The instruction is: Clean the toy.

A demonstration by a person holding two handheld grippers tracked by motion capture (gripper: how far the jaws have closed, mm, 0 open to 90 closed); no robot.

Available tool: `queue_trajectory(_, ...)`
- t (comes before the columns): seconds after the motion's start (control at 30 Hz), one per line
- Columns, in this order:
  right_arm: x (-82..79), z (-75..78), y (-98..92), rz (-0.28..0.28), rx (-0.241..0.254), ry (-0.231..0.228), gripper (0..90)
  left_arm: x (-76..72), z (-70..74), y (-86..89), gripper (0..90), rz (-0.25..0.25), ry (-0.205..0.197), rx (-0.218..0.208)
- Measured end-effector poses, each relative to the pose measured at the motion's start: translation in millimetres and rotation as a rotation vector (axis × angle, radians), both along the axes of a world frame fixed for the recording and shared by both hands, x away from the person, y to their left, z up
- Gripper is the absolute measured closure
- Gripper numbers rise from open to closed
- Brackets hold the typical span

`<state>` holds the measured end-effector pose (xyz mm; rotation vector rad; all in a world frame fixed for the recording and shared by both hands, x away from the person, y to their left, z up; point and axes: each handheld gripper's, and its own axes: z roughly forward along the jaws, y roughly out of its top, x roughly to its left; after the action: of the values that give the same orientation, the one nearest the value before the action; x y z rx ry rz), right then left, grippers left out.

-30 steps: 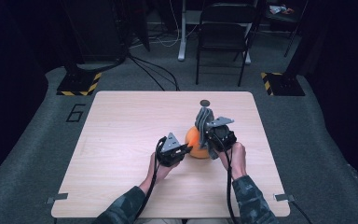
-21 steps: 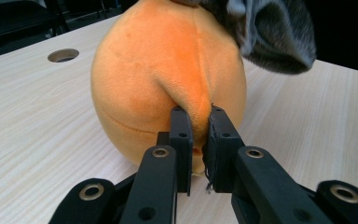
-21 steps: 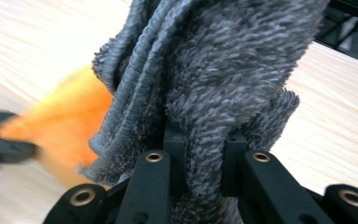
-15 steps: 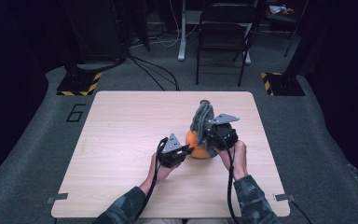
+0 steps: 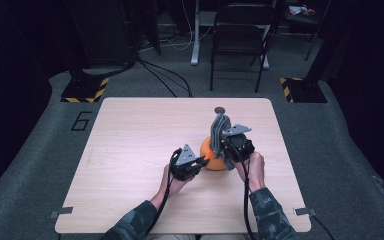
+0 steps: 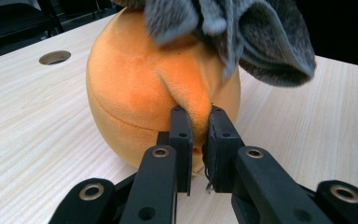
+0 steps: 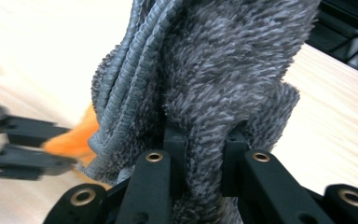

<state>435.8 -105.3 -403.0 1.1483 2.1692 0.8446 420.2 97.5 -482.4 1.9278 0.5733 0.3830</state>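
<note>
High view: a pale wooden table [image 5: 130,150] is recorded, with an orange plush toy [image 5: 211,152] standing right of centre and a grey fleecy cloth [image 5: 220,125] drawn upward from its top. The left gripper [image 5: 202,161] is set against the toy's near left flank, and the right gripper [image 5: 223,145] is placed at the cloth just above the toy; a small round hole [image 5: 220,110] is noted in the tabletop behind. A folding chair [image 5: 240,40] is listed beyond the table. Left gripper view: the orange plush toy [image 6: 154,93] is seen resting on the table, and a raised fold of its fabric is pinched between jaws drawn almost together. The plush is judged soft, light and yielding, so that a seam or fold is the suitable place to be held; the smooth rounded body would likely be slipped off. The grey fleecy cloth [image 6: 251,42] is draped over the toy's top. Right gripper view: a thick bunch of the grey fleecy cloth [image 7: 223,84] is clamped between narrow jaws, its ribbed edge hanging at the left. The cloth is judged limp and light, best gripped where gathered.
</note>
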Motion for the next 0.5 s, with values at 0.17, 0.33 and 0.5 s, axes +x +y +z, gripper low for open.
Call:
queue_trajectory(0.17, 4.1, 0.3, -16.8, -0.073, -0.007, -0.012, 78.1, 0.1, -0.3, 0.0, 82.6, 0.001, 0.001, -0.004)
queue_trajectory(0.33, 2.5, 9.0, -24.1, -0.051, 0.055, -0.02, 77.9, 1.3, -0.7, 1.2, 82.6, 0.004, 0.008, -0.012)
queue_trajectory(0.5, -8.8, 23.1, -4.9, 0.052, 0.102, -0.023, 77.9, 2.0, -1.5, 2.5, 82.5, 0.013, 0.019, -0.024)
